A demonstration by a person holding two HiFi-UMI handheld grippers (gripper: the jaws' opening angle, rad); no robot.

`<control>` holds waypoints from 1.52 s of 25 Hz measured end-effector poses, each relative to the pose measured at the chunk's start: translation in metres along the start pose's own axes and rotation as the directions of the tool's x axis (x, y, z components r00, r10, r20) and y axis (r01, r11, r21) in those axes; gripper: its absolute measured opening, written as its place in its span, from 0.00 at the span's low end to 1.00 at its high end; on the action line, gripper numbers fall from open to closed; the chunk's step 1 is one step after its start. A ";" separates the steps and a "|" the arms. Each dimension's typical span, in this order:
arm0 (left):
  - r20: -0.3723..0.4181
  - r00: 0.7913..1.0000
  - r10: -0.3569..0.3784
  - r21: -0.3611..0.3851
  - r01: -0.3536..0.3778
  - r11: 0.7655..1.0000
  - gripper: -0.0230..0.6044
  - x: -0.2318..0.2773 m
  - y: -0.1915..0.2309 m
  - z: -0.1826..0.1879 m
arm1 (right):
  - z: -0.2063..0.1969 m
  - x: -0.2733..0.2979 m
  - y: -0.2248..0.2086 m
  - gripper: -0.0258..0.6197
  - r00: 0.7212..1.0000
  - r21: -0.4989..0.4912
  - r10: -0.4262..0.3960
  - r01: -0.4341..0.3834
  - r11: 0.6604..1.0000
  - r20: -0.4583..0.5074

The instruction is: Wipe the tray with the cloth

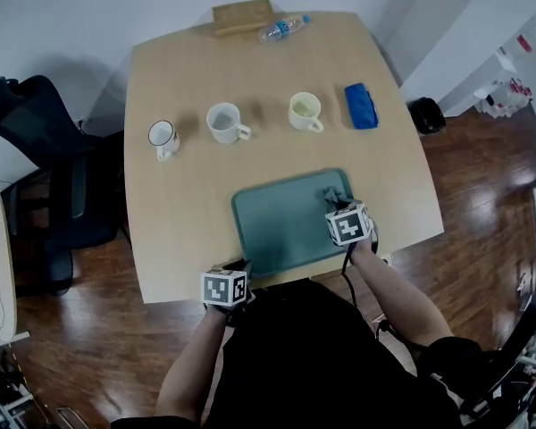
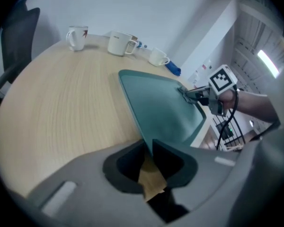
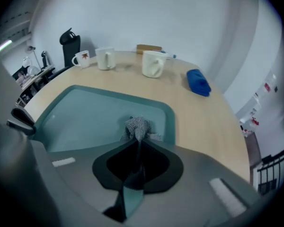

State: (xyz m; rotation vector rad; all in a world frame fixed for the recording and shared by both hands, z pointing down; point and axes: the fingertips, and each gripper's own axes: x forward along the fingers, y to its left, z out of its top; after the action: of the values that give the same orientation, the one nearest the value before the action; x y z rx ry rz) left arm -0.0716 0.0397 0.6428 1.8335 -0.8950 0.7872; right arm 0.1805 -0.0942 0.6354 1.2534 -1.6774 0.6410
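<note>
A smooth teal tray (image 1: 277, 231), rectangular with rounded corners and a raised rim, was set at the near edge of the wood-grain table (image 1: 179, 186). Its near left corner was clamped by the left gripper (image 2: 149, 148). A bunched grey knitted cloth (image 3: 137, 126) was pinched between the right gripper's (image 3: 138, 141) jaws, resting at the tray's far right corner.

Cloth (image 3: 137, 125) partly hidden inside right claw (image 3: 138, 140).

We look down on a light wooden table (image 1: 188, 204) set against a white wall (image 1: 71, 16), a black office chair (image 1: 22, 105) at its left, and glossy dark wood floor (image 1: 482, 186) around it.
</note>
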 end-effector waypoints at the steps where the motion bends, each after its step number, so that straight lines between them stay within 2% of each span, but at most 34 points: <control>1: -0.002 1.000 0.000 0.001 0.000 1.000 0.13 0.001 0.000 0.000 | -0.008 0.000 -0.016 0.08 1.000 0.024 -0.023 0.023 0.999 -0.014; 4: -0.010 1.000 0.005 0.002 -0.005 1.000 0.13 0.000 0.001 -0.001 | -0.022 0.009 -0.039 0.08 0.998 0.067 -0.048 0.051 0.996 -0.048; 7: -0.013 1.000 0.011 0.003 -0.011 1.000 0.13 0.000 -0.002 0.000 | -0.015 0.010 -0.025 0.08 0.999 0.065 -0.036 0.038 0.997 -0.036; 11: -0.010 1.000 0.014 0.005 -0.014 1.000 0.13 -0.001 -0.002 0.003 | 0.011 0.004 0.049 0.08 0.996 0.030 0.091 -0.092 0.995 0.017; 15: 0.001 1.000 0.016 -0.008 -0.016 1.000 0.13 -0.004 0.000 0.004 | 0.032 0.001 0.143 0.08 0.976 -0.091 0.215 -0.211 0.973 0.036; 18: 0.011 1.000 -0.010 -0.009 0.011 1.000 0.13 -0.001 -0.002 0.003 | 0.048 0.000 0.196 0.08 0.960 -0.186 0.276 -0.265 0.946 0.038; 23: 0.026 0.999 -0.019 -0.019 0.020 1.000 0.13 -0.004 0.003 0.005 | 0.059 0.001 0.247 0.08 0.940 -0.260 0.341 -0.324 0.910 0.024; 27: 0.027 0.999 -0.023 -0.025 0.024 0.999 0.13 -0.005 0.006 0.003 | 0.055 -0.004 0.271 0.08 0.895 -0.272 0.447 -0.434 0.859 -0.019; 28: 0.026 0.999 -0.023 -0.026 0.023 0.999 0.13 -0.006 0.006 0.003 | 0.053 -0.005 0.270 0.08 0.890 -0.284 0.455 -0.444 0.850 -0.029; 30: 0.025 0.999 -0.029 -0.029 0.030 0.999 0.13 -0.005 0.005 0.002 | 0.048 -0.006 0.255 0.08 0.904 -0.309 0.424 -0.416 0.855 -0.045; 33: 0.027 0.998 -0.051 -0.032 0.052 0.998 0.13 -0.001 0.002 0.000 | 0.032 -0.006 0.208 0.08 0.941 -0.302 0.334 -0.336 0.892 -0.061; 36: 0.031 0.999 -0.020 -0.030 0.021 0.999 0.13 -0.004 0.005 0.001 | 0.007 -0.007 0.138 0.08 0.968 -0.224 0.246 -0.251 0.942 -0.052; 38: 0.035 0.999 -0.008 -0.028 0.009 1.000 0.13 -0.004 0.004 0.002 | -0.007 -0.010 0.090 0.08 0.983 -0.197 0.180 -0.182 0.963 -0.030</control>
State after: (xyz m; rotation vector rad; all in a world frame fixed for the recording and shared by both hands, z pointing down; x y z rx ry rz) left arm -0.0770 0.0377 0.6411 1.8298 -0.9157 0.7361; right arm 0.0993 -0.0528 0.6399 0.9601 -1.8125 0.5707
